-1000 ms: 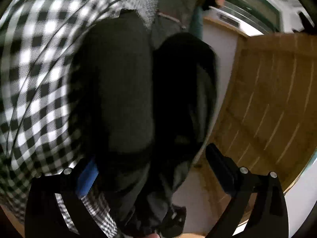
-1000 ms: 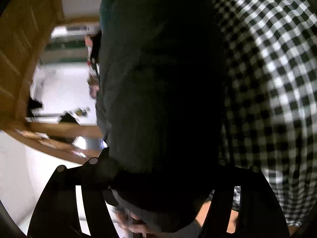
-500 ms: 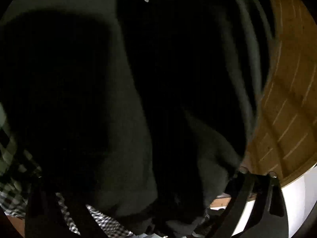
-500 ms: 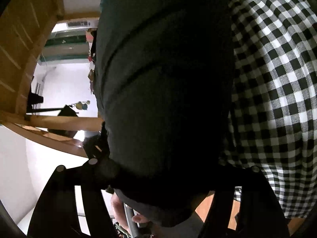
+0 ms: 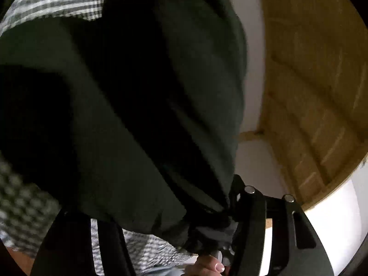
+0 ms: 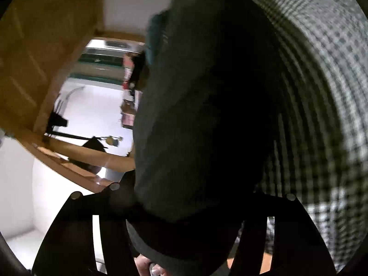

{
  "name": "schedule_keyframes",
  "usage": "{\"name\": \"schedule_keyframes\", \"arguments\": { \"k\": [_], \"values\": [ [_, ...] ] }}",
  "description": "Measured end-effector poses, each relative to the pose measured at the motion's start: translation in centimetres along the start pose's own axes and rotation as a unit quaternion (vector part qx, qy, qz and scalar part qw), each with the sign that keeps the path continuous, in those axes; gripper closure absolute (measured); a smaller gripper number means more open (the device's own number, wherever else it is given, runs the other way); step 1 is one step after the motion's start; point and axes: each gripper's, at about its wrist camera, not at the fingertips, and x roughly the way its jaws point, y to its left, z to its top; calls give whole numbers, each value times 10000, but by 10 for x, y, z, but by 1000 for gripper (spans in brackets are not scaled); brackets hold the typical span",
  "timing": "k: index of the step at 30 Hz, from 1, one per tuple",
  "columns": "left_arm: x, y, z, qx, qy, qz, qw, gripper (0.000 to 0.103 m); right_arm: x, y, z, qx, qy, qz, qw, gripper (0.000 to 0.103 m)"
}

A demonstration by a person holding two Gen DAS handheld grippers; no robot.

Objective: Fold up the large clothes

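A dark green-black garment (image 5: pixel 138 105) hangs in front of the left wrist camera and fills most of the view. My left gripper (image 5: pixel 161 209) is shut on its bunched edge; the cloth covers the left finger. The same garment (image 6: pixel 202 119) fills the middle of the right wrist view. My right gripper (image 6: pixel 195 207) is shut on its hem, which bulges between the two fingers. Both grippers hold the garment up in the air, and it hides what lies beneath.
A person's black-and-white checked shirt (image 5: pixel 53 2) is right behind the garment, also in the right wrist view (image 6: pixel 326 92). A wooden panelled wall (image 5: pixel 317 80) is to the right. A wooden ledge (image 6: pixel 76 156) and bright room lie left.
The garment has swung across the left wrist view and now covers most of it. The left gripper's fingers have closed in on the cloth. The right view has tilted, its grip unchanged.
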Motion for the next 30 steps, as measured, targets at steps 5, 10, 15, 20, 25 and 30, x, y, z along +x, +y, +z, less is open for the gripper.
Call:
{"name": "schedule_keyframes", "arguments": {
  "k": [5,10,15,20,25,30],
  "values": [
    [36,-59,-7,462,-63,-554,9974,48,-49,45,53,-749,-321,-13,9967,46],
    [91,-97,-16,644,185,-968,9930,48,-101,77,88,-1171,-766,-108,9901,46],
    [172,-160,-16,984,613,-1454,9826,48,-184,107,125,-1494,-1434,-220,9781,46],
    [247,-232,-75,1173,1155,-2089,9640,48,-289,153,154,-1895,-2185,-472,9561,46],
    [319,-305,-150,1375,1718,-2582,9407,48,-399,179,166,-2020,-2835,-747,9345,46],
    [367,-311,-212,1188,2135,-2431,9387,48,-473,147,176,-1569,-3140,-958,9315,46]
  ]
}}
